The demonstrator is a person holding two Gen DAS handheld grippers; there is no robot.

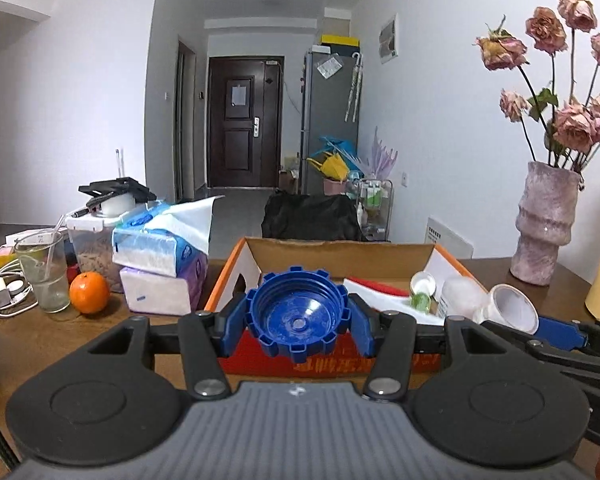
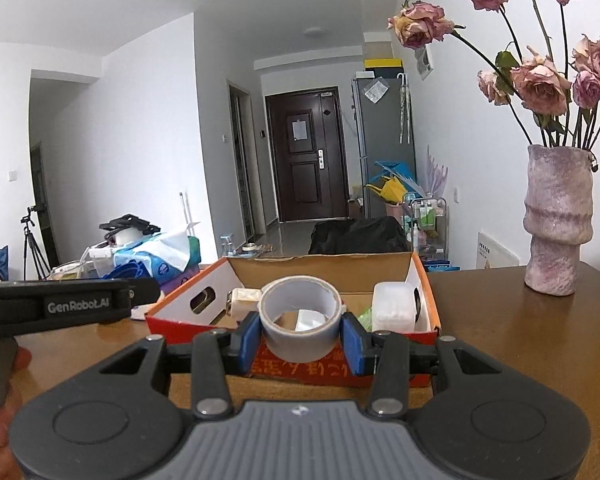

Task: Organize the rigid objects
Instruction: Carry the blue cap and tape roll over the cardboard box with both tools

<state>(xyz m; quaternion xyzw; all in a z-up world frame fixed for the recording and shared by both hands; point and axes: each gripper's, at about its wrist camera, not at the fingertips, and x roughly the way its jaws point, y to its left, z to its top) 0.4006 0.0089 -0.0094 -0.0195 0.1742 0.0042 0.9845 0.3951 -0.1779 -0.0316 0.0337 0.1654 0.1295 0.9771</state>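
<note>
My left gripper is shut on a blue ribbed bottle cap, held just in front of the near wall of an orange cardboard box. My right gripper is shut on a grey roll of tape, held at the near edge of the same box. In the box lie white plastic containers, a white bottle and a red-and-white item. The tape roll and right gripper also show at the right of the left wrist view.
On the brown wooden table: a pink vase of dried roses at right, tissue packs, an orange, a glass with a straw, a food container and cables at left. A black bag is behind the box.
</note>
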